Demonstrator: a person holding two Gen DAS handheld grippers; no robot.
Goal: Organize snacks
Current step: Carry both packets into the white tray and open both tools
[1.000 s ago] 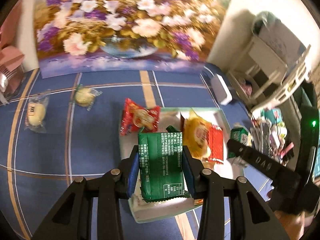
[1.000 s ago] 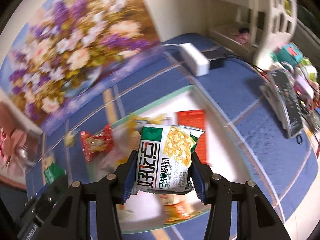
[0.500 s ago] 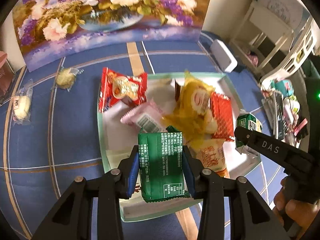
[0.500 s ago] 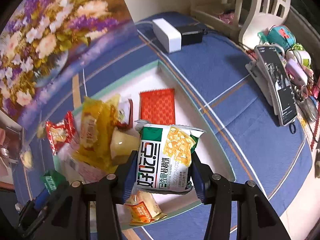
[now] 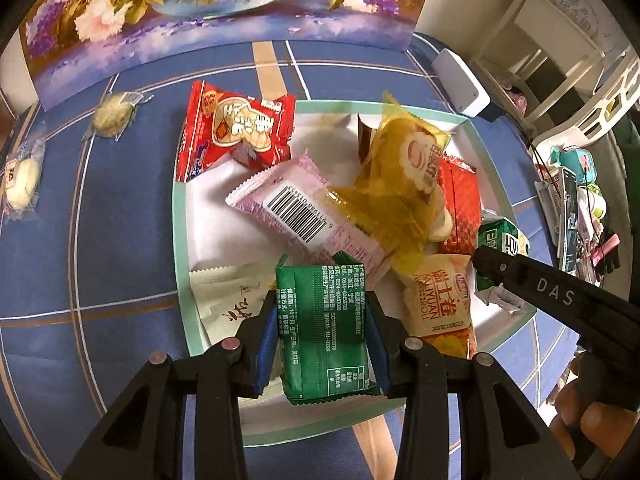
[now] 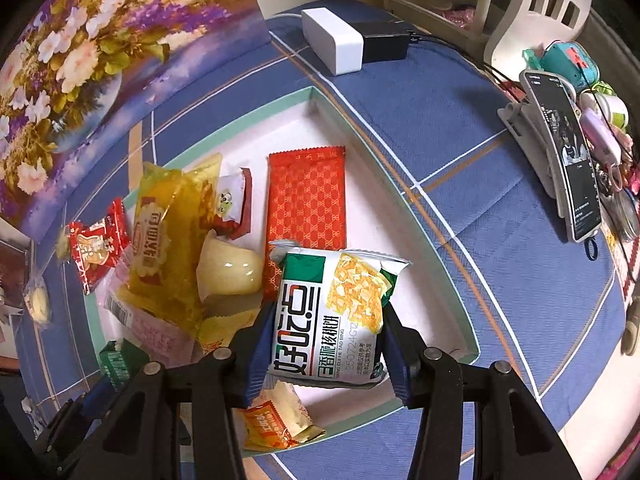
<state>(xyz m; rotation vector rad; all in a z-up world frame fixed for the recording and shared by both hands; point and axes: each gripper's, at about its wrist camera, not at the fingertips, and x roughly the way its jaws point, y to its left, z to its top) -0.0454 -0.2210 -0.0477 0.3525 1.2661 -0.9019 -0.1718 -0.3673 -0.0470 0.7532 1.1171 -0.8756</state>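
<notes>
Fingers (image 5: 267, 336) hide green packet's (image 5: 324, 328) side edges.

Lower edge of flat green foil snack packet (image 5: 324, 324) overhangs white tray with mint-green rim (image 5: 181, 240), hiding tray floor beneath. Cream paper packet with black script (image 5: 230, 296) half hidden behind black finger, lower left. Orange-yellow sachet (image 6: 276, 426) partly covered by white-and-green cookie bag (image 6: 332, 316). Clutter at right frame edge too small to identify. Floral painting (image 5: 224, 4) cropped at top.
</notes>
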